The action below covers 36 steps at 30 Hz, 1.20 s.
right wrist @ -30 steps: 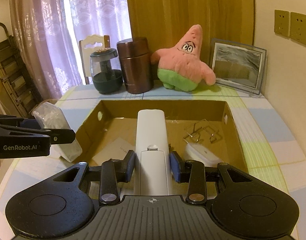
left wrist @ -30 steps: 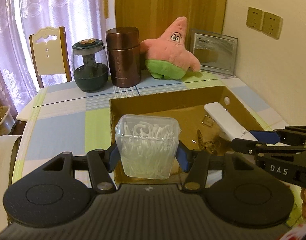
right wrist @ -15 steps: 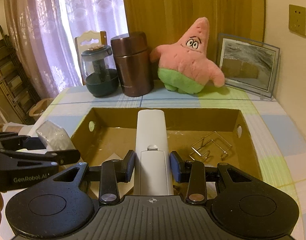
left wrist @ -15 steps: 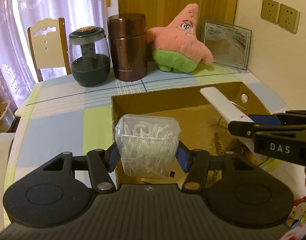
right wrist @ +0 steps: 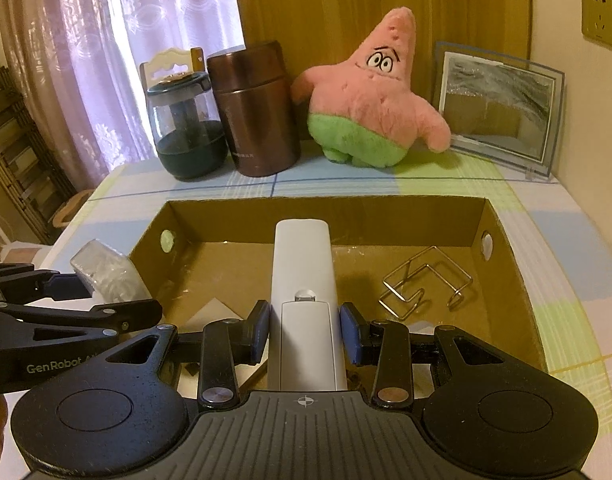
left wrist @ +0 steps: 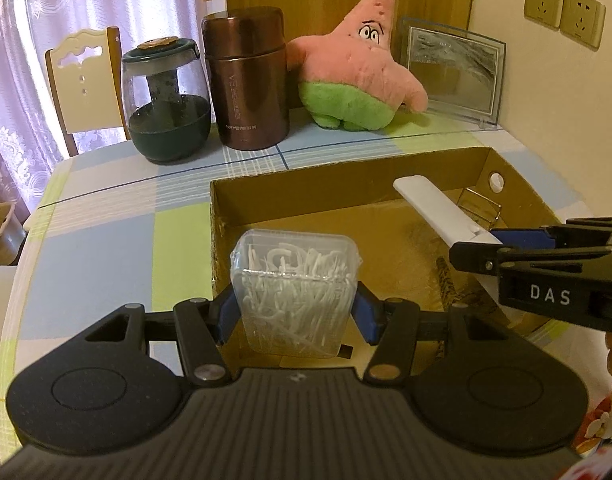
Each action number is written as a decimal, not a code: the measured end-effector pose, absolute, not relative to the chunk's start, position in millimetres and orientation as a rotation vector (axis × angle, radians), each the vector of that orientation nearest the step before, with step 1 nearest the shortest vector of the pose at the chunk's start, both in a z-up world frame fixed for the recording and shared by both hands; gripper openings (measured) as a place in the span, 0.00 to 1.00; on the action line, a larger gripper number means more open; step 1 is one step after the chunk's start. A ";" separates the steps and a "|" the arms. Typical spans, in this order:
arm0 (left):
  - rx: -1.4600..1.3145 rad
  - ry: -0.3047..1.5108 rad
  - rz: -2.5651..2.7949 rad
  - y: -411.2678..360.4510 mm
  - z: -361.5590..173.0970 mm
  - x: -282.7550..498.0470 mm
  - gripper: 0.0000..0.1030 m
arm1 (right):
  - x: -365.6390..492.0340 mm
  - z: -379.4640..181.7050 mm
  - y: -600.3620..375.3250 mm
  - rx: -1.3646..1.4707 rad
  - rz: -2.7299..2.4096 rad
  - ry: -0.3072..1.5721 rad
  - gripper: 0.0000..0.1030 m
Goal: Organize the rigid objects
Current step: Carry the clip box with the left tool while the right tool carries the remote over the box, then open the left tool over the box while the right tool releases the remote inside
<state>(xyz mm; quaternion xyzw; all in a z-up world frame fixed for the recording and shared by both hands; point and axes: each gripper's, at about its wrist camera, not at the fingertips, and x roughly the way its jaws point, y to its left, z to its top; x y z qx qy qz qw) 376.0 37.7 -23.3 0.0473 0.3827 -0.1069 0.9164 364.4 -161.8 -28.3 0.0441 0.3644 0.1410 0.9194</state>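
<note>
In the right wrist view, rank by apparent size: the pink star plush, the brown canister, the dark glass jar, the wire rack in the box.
1. pink star plush
2. brown canister
3. dark glass jar
4. wire rack
The rack lies nearer the camera yet looks smallest, so that rank is safe.

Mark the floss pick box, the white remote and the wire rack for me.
floss pick box (left wrist: 296, 296): left wrist view, clear front wall.
white remote (right wrist: 304, 264): right wrist view, upper face.
wire rack (right wrist: 423, 286): right wrist view, bent wire near its middle.
</note>
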 end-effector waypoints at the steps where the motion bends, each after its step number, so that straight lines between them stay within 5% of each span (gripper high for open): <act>1: 0.100 0.789 -0.219 37.4 -23.8 376.2 0.52 | 364.4 -28.6 -162.2 0.091 0.290 0.750 0.34; 3: 0.107 0.779 -0.213 37.2 -23.2 375.8 0.61 | 364.8 -28.6 -162.6 0.093 0.289 0.750 0.34; 22: 0.098 0.748 -0.206 41.9 -12.3 366.4 0.62 | 365.5 -24.8 -163.1 0.110 0.288 0.751 0.34; 23: 0.100 0.748 -0.206 41.7 -12.1 366.3 0.62 | 365.6 -24.7 -162.9 0.108 0.288 0.750 0.32; 24: 0.100 0.749 -0.206 41.7 -12.2 366.1 0.62 | 366.3 -25.0 -162.1 0.106 0.290 0.751 0.12; 25: 0.100 0.749 -0.207 41.7 -12.3 366.0 0.62 | 367.5 -25.5 -160.8 0.101 0.295 0.760 0.09; 36: 0.088 0.735 -0.198 43.9 -7.1 356.8 0.62 | 359.2 -20.5 -172.9 0.121 0.280 0.745 0.09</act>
